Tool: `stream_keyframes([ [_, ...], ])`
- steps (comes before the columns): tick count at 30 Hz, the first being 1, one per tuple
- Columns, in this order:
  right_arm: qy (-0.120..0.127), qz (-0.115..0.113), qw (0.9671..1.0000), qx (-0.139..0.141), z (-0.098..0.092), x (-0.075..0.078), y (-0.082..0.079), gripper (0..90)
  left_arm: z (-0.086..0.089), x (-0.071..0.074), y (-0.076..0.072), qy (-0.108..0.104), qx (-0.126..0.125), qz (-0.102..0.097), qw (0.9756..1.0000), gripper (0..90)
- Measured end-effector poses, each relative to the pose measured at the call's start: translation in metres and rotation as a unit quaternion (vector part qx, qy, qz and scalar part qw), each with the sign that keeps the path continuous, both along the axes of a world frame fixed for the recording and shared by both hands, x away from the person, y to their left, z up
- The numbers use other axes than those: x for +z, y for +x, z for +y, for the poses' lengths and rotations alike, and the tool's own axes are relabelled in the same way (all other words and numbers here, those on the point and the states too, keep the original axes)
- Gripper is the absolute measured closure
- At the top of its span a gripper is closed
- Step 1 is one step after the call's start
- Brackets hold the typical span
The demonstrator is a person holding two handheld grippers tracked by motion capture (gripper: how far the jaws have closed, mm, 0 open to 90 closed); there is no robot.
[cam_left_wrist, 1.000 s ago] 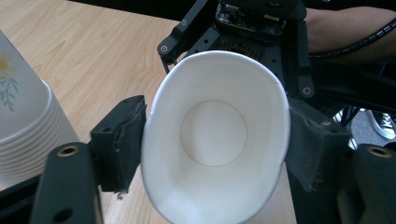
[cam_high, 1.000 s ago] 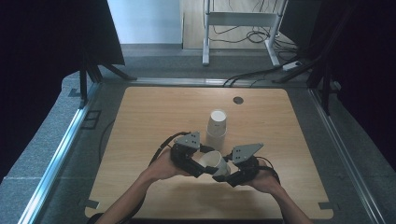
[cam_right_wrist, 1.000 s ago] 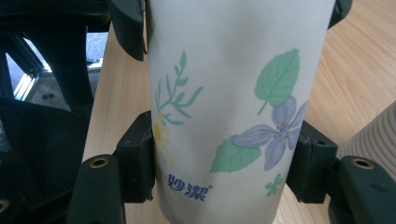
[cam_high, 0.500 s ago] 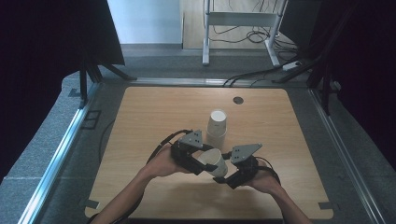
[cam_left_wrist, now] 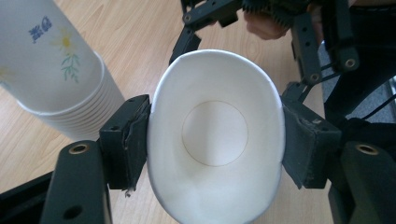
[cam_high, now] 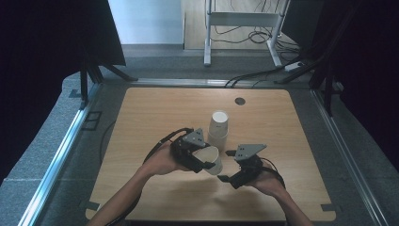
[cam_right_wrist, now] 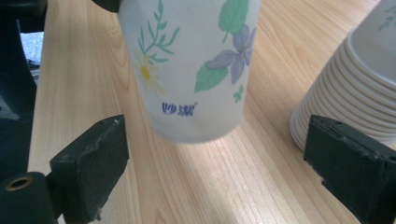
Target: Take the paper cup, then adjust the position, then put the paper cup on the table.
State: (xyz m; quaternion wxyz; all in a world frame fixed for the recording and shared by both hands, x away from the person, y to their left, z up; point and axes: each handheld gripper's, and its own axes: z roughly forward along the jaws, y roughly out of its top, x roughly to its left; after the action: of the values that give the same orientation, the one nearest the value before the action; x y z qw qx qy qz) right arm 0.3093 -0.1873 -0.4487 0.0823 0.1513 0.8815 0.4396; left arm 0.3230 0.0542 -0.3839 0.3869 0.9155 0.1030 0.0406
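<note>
A white paper cup [cam_high: 214, 161] with a flower print lies on its side in the air, low over the table. My left gripper [cam_high: 205, 159] is shut on it. In the left gripper view the two pads [cam_left_wrist: 126, 140] squeeze the cup [cam_left_wrist: 215, 135] near its rim into an oval, and the jaws have just tightened a little. My right gripper [cam_high: 227, 165] is just to the right, its jaws having just been opening. In the right gripper view its gripper [cam_right_wrist: 219, 168] stands open and wide, the cup's base [cam_right_wrist: 196, 70] ahead of the pads and untouched.
A stack of several upside-down paper cups [cam_high: 219, 125] stands on the wooden table [cam_high: 155, 117] just behind the grippers, also seen as the stack [cam_left_wrist: 56, 70] and the stack [cam_right_wrist: 359, 79]. A small dark hole [cam_high: 240, 100] sits near the far edge. Cables trail from both grippers.
The right gripper's jaws, close around the cup's base a second ago, have spread apart and let go of it. The left gripper keeps the cup, and both hands stay almost in place.
</note>
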Motion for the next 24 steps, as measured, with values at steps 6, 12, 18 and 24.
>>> stream_keyframes([
  [6,-0.009,0.001,0.9998,-0.019,-0.005,-0.003,0.000,3.7,0.002,0.000,0.001,0.014,0.011,-0.004,0.9998,31.0],
  [12,-0.021,0.001,0.9991,-0.038,-0.008,-0.006,0.000,1.7,0.005,-0.001,0.004,0.025,0.027,-0.007,0.9993,30.8],
  [18,-0.030,0.002,0.9981,-0.054,-0.011,-0.008,-0.001,0.0,0.007,-0.002,0.006,0.037,0.039,-0.007,0.9985,30.8],
  [24,-0.039,-0.001,0.9969,-0.068,-0.014,-0.012,-0.004,0.0,0.012,-0.004,0.008,0.046,0.058,-0.009,0.9972,30.8],
])
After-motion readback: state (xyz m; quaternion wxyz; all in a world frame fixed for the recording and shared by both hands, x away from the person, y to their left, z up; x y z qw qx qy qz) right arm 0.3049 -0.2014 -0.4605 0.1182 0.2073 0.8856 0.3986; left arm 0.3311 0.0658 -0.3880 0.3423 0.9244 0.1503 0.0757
